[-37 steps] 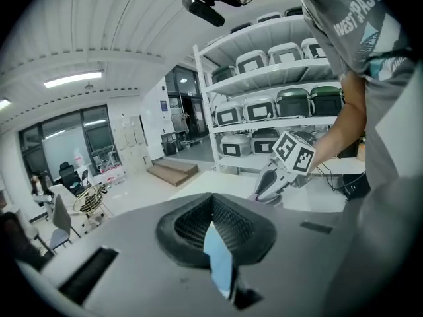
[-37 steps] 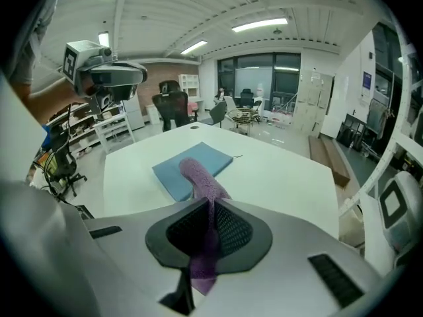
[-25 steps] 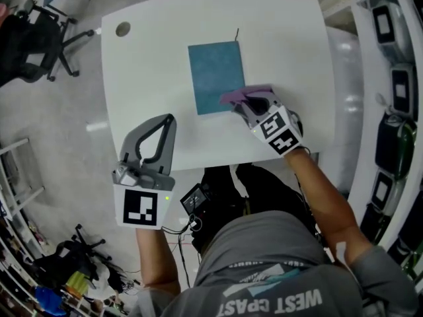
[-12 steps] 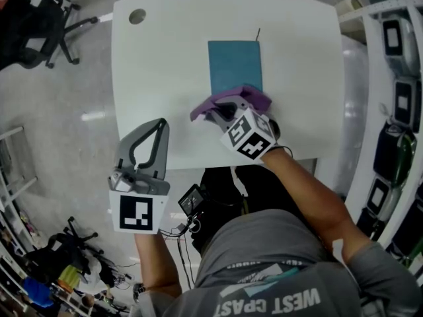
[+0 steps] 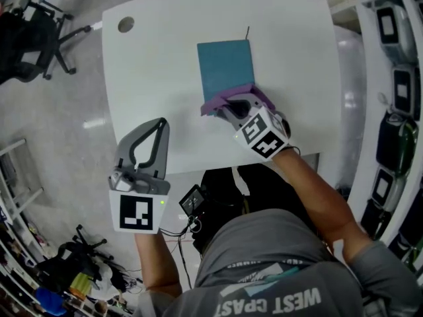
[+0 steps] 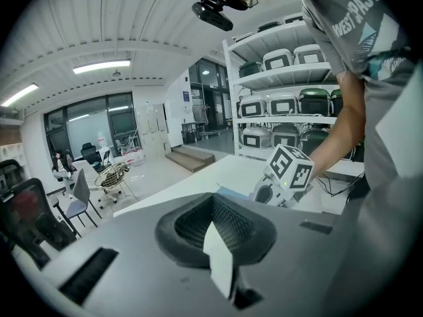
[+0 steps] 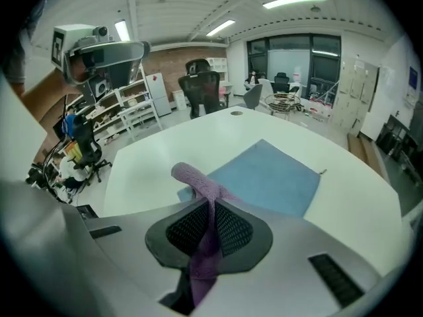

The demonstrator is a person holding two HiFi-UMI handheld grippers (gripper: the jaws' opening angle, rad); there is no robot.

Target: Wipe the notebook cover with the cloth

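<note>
- The right gripper (image 5: 229,105) is clamped narrowly on a purple cloth (image 5: 213,102), which is pinched between its jaws and bunches up past their tips.
- The cloth drapes over the near edge of the teal notebook (image 5: 225,65), touching its cover.
- The notebook lies flat and closed on the white table (image 5: 152,71), right of the table's middle, with a thin dark marker sticking out at its far right corner.
- The left gripper (image 5: 163,121) is at the table's near left edge, well apart from the notebook, with its jaw tips together and nothing between them.
- An office chair (image 5: 33,32) stands on the floor at the far left.
</note>
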